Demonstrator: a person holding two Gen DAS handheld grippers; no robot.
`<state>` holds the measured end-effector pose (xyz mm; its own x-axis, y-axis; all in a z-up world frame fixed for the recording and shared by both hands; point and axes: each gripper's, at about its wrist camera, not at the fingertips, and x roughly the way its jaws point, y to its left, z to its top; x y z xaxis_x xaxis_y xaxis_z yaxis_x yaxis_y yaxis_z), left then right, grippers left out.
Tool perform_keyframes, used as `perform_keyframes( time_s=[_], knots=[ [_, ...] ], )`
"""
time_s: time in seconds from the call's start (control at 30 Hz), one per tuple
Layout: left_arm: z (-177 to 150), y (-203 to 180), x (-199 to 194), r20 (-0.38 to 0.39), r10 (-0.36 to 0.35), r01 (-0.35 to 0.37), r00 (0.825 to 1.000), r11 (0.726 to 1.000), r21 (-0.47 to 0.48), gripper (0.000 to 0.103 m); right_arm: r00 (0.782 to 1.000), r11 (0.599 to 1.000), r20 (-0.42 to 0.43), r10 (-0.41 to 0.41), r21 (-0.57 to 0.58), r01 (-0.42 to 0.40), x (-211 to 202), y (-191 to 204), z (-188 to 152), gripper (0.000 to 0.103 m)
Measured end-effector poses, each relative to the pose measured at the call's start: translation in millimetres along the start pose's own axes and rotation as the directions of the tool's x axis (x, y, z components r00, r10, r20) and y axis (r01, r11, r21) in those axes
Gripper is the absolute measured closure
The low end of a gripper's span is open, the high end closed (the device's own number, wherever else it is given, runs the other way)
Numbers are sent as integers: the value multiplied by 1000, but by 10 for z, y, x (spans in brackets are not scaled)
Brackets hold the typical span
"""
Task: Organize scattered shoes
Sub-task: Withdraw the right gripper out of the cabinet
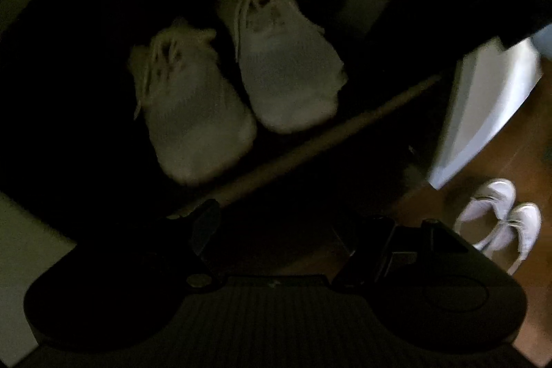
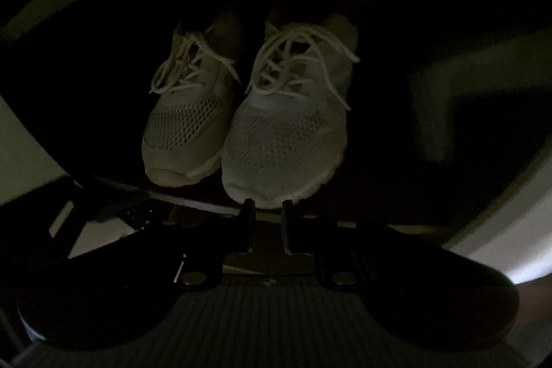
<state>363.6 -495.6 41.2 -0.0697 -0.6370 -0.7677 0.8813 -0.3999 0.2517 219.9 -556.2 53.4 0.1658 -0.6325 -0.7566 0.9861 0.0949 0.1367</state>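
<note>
In the left wrist view, the left claw point(image 1: 289, 223) is standing open with nothing between its fingers. Two white mesh sneakers point(image 1: 238, 71) are sitting side by side on a dark shelf point(image 1: 310, 147), toes toward the camera. Only this view is showing the brown wood floor point(image 1: 483, 181) and a second pair of white shoes point(image 1: 500, 216) lying there, well apart from the shelf.

In the right wrist view, the right claw point(image 2: 267, 212) is closed with nothing held, its tips just beside the toe of the right-hand sneaker point(image 2: 286, 140). Only here are the laces point(image 2: 296, 57) showing clearly.
</note>
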Motion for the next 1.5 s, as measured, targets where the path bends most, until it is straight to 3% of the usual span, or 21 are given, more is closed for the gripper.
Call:
perform_keyframes(
  time_s=[0.07,0.13,0.17,0.2,0.27,0.37,0.43,0.5,0.6,0.7,0.83,1.0,1.27,1.5],
  knots=[
    [-94,6,-118,-81,-12,3,997,994,-114,28,1000,1000,-9,-8,-11,8,-229,-29,-135,85],
    [-230,37,-310,-181,-52,-3,982,956,-292,28,1000,1000,-20,-18,-19,17,-439,-45,-252,77],
    [-277,51,-392,-211,-71,-10,975,932,-361,28,999,999,-26,-22,-24,22,-544,-52,-309,71],
    [-358,55,-535,-252,-99,-28,963,889,-456,28,999,999,-36,-25,-33,24,-718,-60,-400,66],
    [-423,36,-801,-291,-123,-67,949,821,-567,28,998,999,-55,-17,-37,15,-1018,-86,-516,64],
    [-439,-11,-1170,-317,-131,-122,940,736,-666,27,997,999,-73,6,-43,-10,-1358,-104,-574,64],
    [-304,-128,-1601,-307,-53,-180,950,711,-680,22,997,998,-64,35,-59,-38,-1611,-118,-560,60],
    [-220,-236,-1937,-289,15,-216,957,702,-679,15,999,989,-15,53,-135,-54,-2057,-128,-507,43],
    [-125,-367,-2272,-285,59,-246,957,687,-684,12,996,976,33,79,-205,-71,-2467,-197,-458,40],
    [-24,-397,-2446,-304,76,-271,950,686,-675,12,995,972,52,86,-222,-72,-2806,-290,-411,40],
    [116,-366,-2720,-280,100,-267,955,700,-662,12,996,982,64,61,-185,-48,-3097,-322,-424,37],
    [159,-343,-3077,-223,128,-242,966,751,-614,12,992,989,127,19,-150,0,-3482,-140,-467,31],
    [55,-298,-3508,-143,112,-171,983,827,-535,12,974,996,217,-67,-44,79,-4103,226,-693,27],
    [34,-233,-3865,-84,96,-125,992,854,-504,12,957,992,261,-125,9,127,-4534,423,-796,25]
  ],
)
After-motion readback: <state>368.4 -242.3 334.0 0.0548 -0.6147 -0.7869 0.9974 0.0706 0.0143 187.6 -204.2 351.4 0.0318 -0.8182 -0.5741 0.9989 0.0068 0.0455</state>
